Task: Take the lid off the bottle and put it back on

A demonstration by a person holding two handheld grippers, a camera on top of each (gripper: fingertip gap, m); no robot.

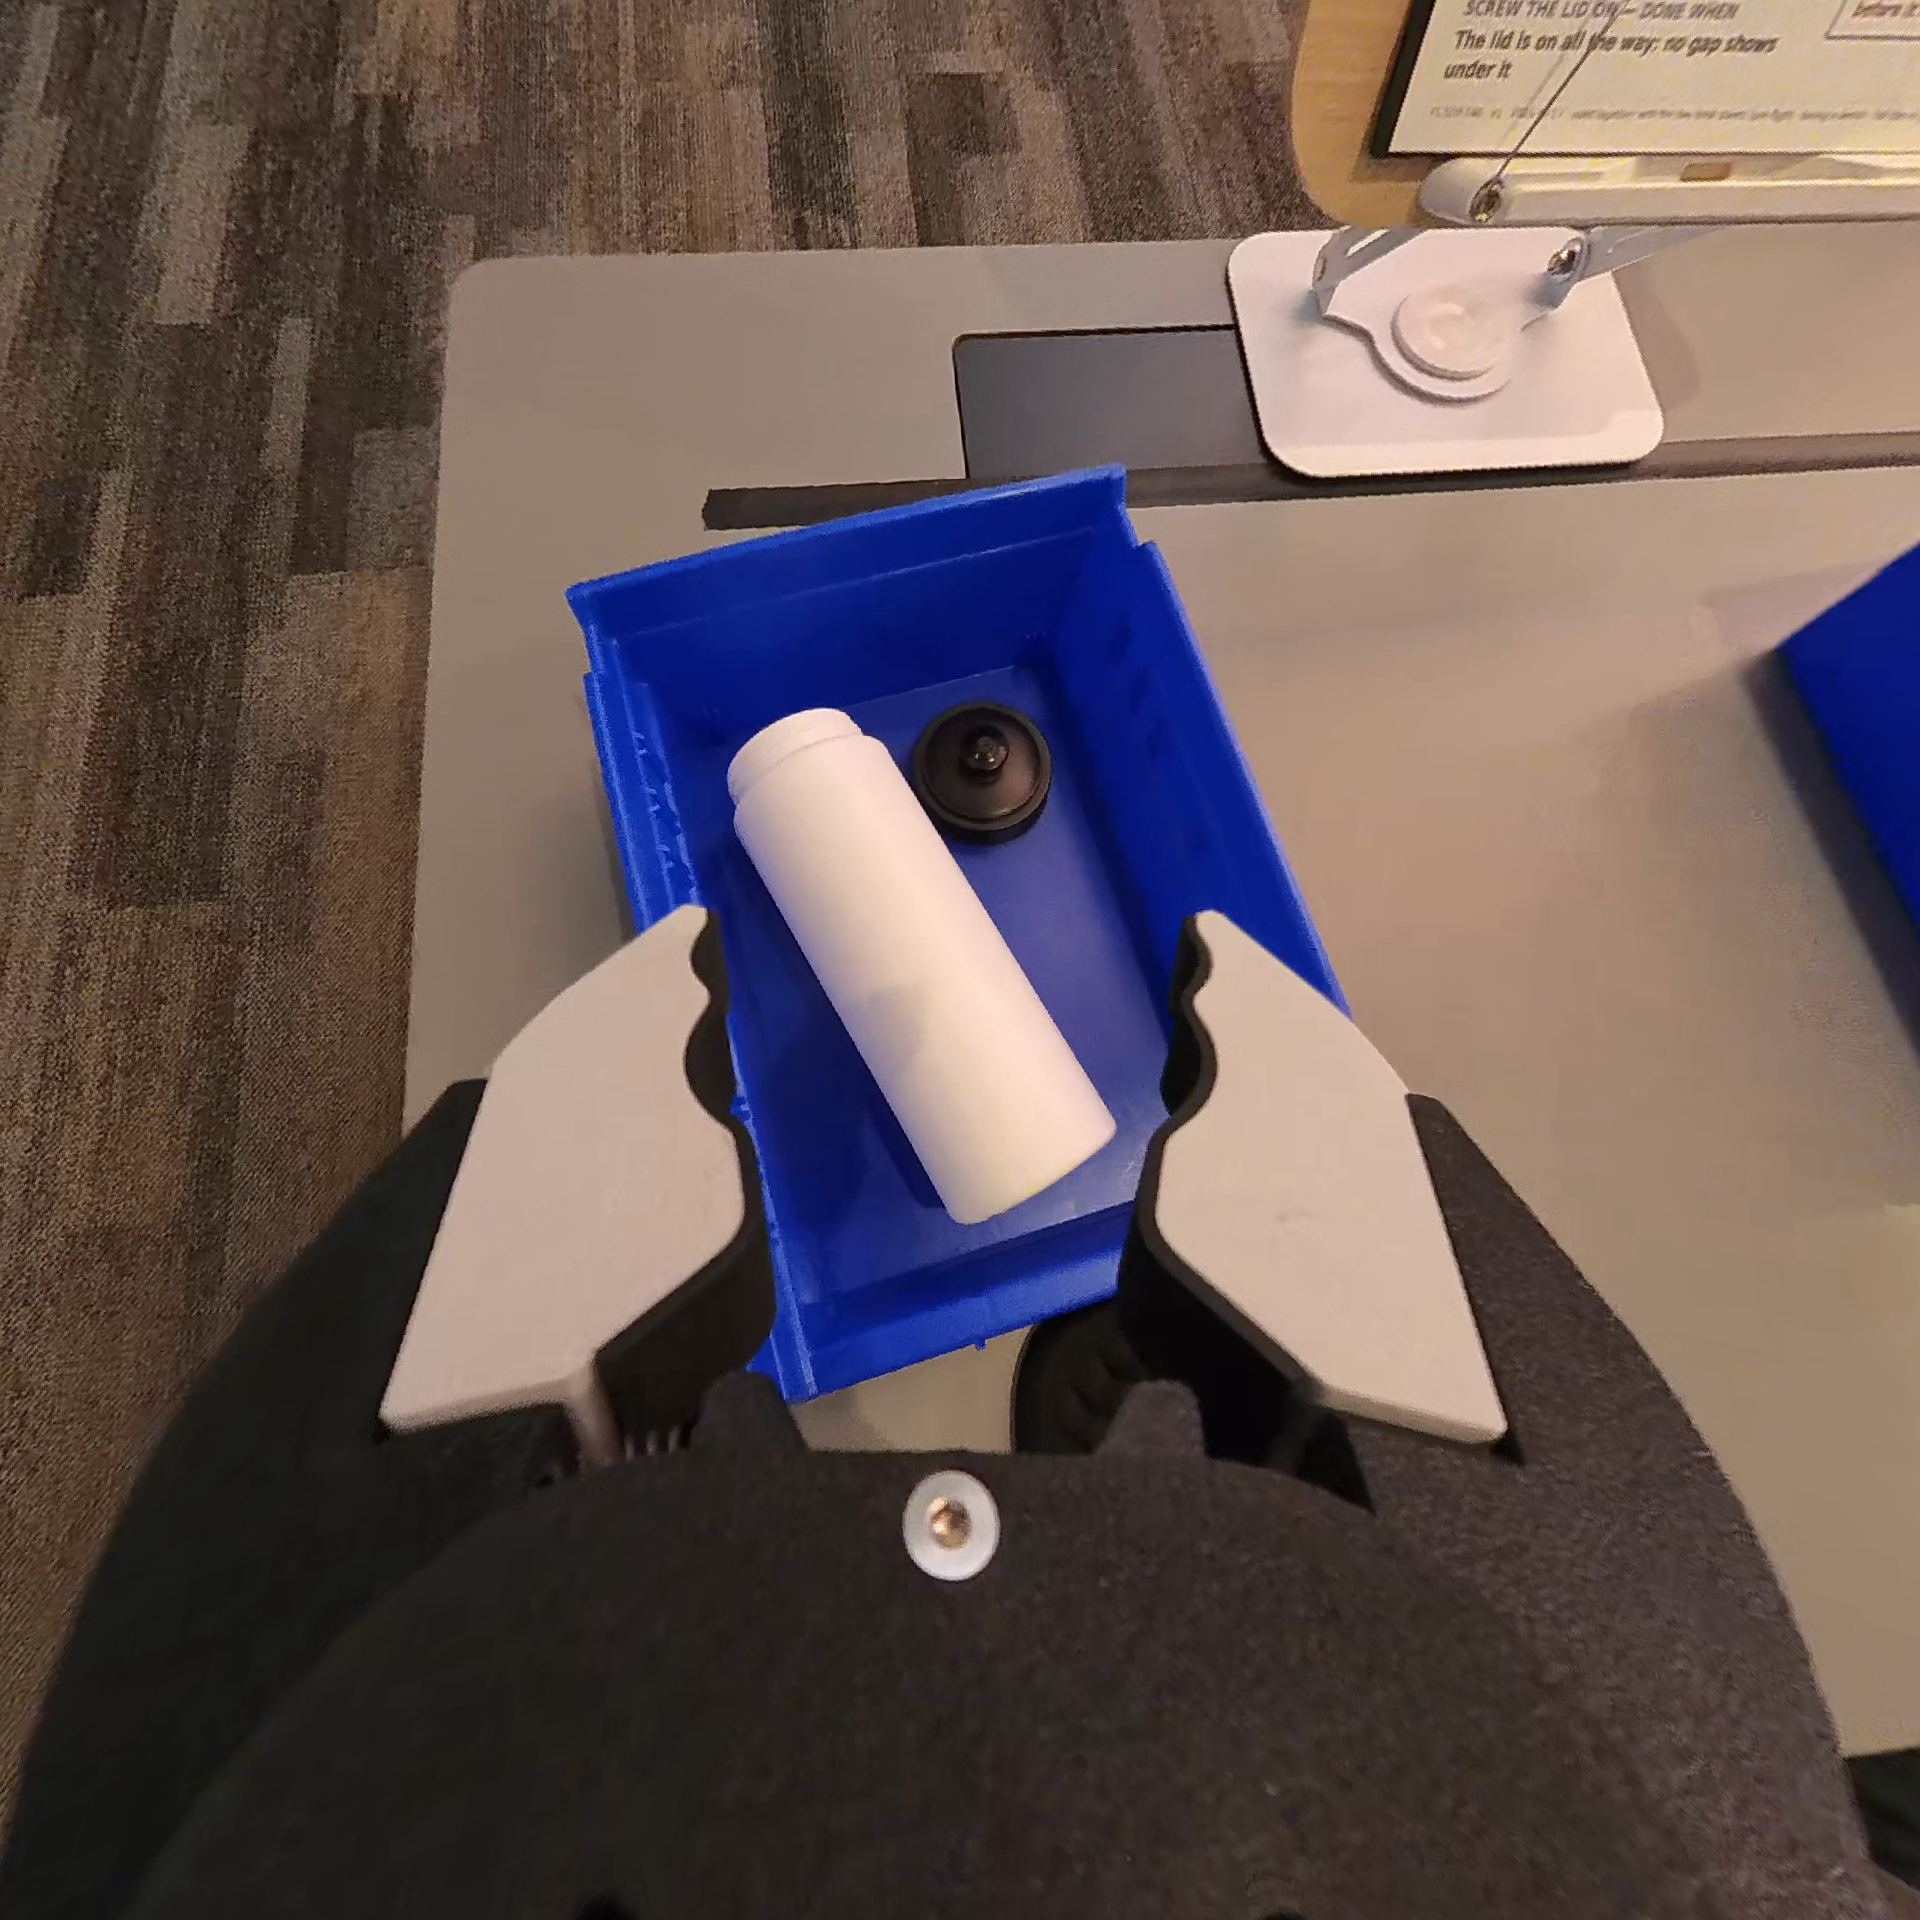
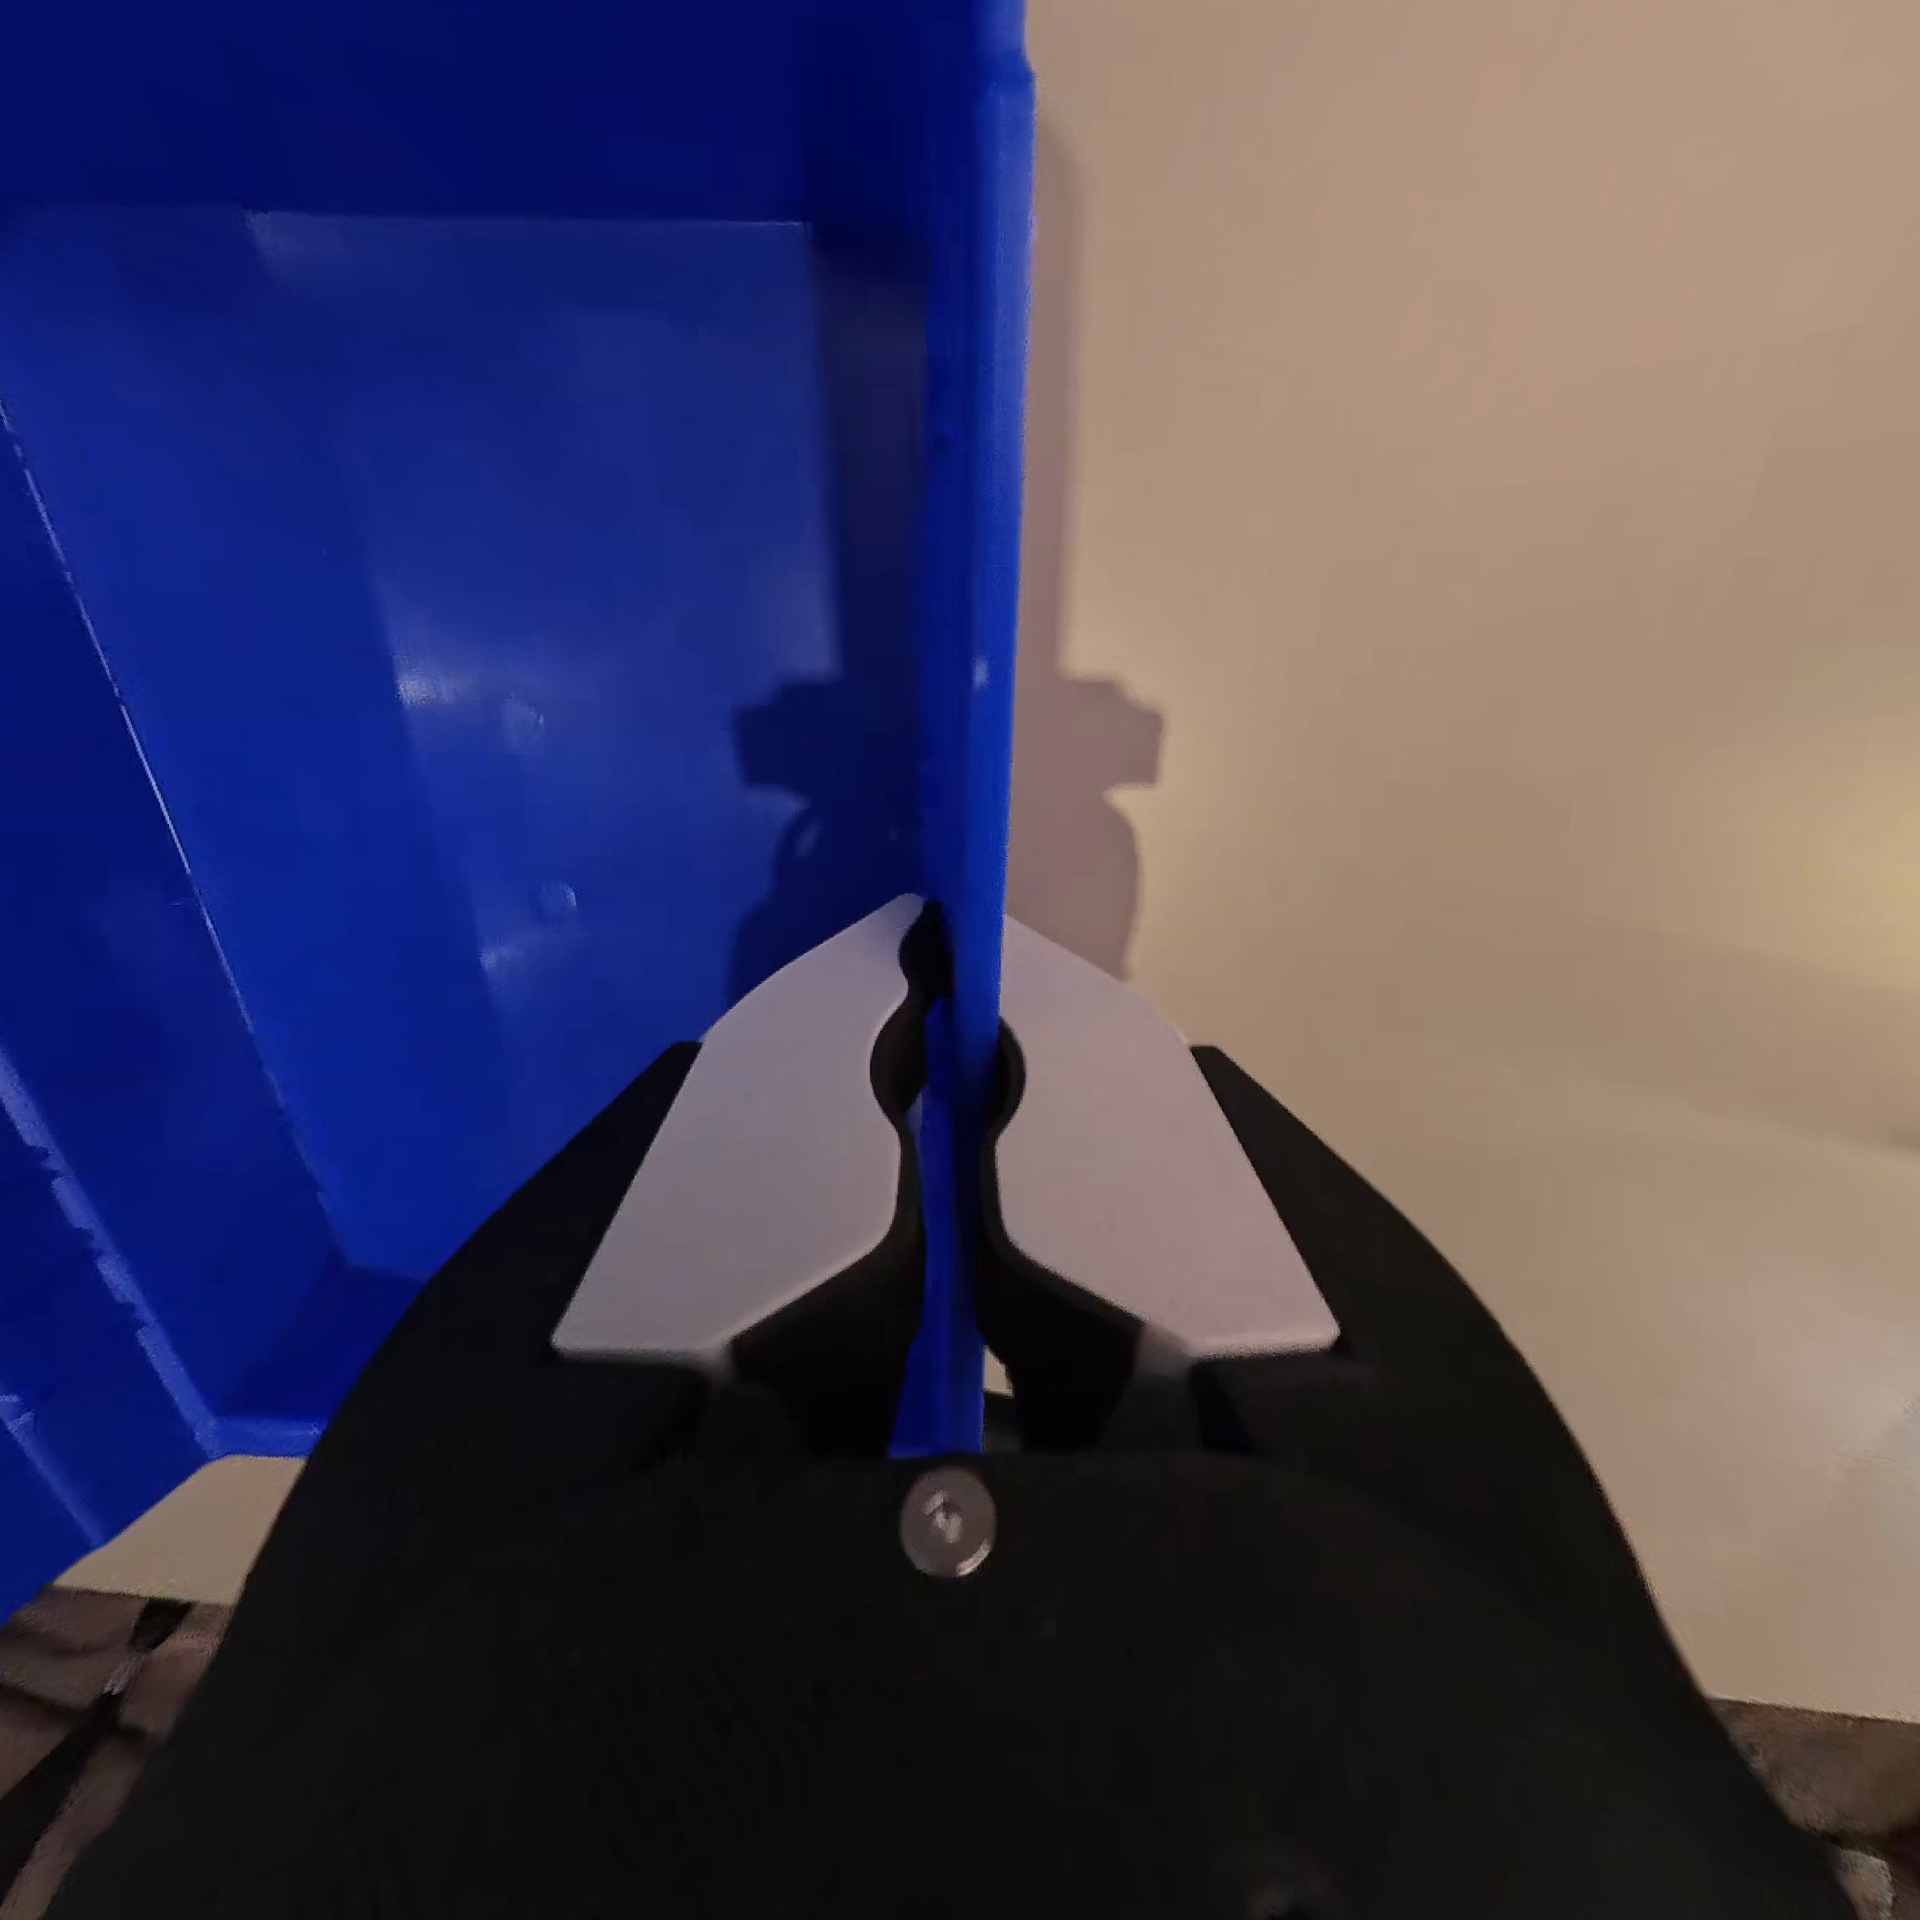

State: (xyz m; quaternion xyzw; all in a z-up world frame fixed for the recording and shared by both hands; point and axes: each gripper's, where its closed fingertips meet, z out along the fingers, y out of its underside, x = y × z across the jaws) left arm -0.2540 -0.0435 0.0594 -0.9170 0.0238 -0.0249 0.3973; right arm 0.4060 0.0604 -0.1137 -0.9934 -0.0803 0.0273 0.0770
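Heads up: your left gripper (image 1: 940, 1023) hangs wide open over the bottle (image 1: 914, 961), lid (image 1: 982, 771) beyond; the right gripper (image 2: 961, 971) pinches another bin's wall (image 2: 971, 623), so yanking could tip it.

A bin (image 1: 1132, 665) sits mid-frame on a table (image 1: 1455, 831) in the left wrist view. Inside it a bottle (image 1: 914, 966) lies on its side, neck toward upper left, with its lid (image 1: 982, 771) just beside the neck, to the right. A second bin (image 1: 1860, 717) lies at the right edge; a stand base (image 1: 1455, 405) sits behind, upper right.

Left tongs (image 1: 945, 935) spread wide, right tongs (image 2: 961, 925) clamped
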